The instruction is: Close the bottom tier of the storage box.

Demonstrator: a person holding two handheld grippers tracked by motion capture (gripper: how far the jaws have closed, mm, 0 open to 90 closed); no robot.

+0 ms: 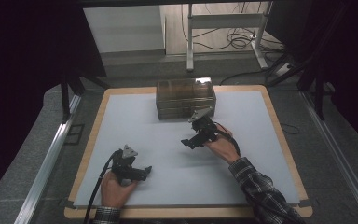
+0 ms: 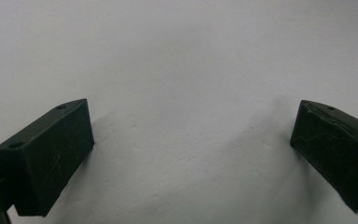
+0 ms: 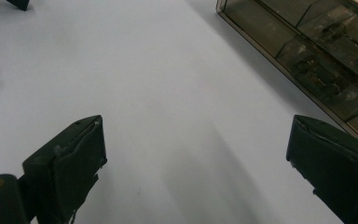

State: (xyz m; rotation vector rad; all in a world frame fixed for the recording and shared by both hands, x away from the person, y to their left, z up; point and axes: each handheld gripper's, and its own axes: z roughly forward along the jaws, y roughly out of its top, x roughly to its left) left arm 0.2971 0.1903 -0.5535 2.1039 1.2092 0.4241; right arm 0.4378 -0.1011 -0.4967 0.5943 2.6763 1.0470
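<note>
So far nothing has been picked up or opened, as far as the pictures show, and the work looks to be at its very beginning. A clear brownish organiser box [image 1: 185, 98] with several stacked compartments stands at the far middle of the white mat [image 1: 135, 135], apparently shut, with small dark items dimly visible inside it in the right gripper view [image 3: 321, 60]; what they are is too murky to tell. The right gripper [image 1: 192, 140] hovers just on the near side of the box, near its right end, pointing leftward across the mat, its jaws spread wide with only bare mat between them [image 3: 196, 154]. It is near the box but not touching it. The left gripper [image 1: 145, 171] sits low at the near left of the mat, well apart from the box, and its jaws likewise stand wide apart and empty over plain white surface [image 2: 191, 149]. Judging from this, the reach toward the box is the step in hand, led by the right hand; any grasping, opening of a compartment or taking out of contents is all left to do.
</note>
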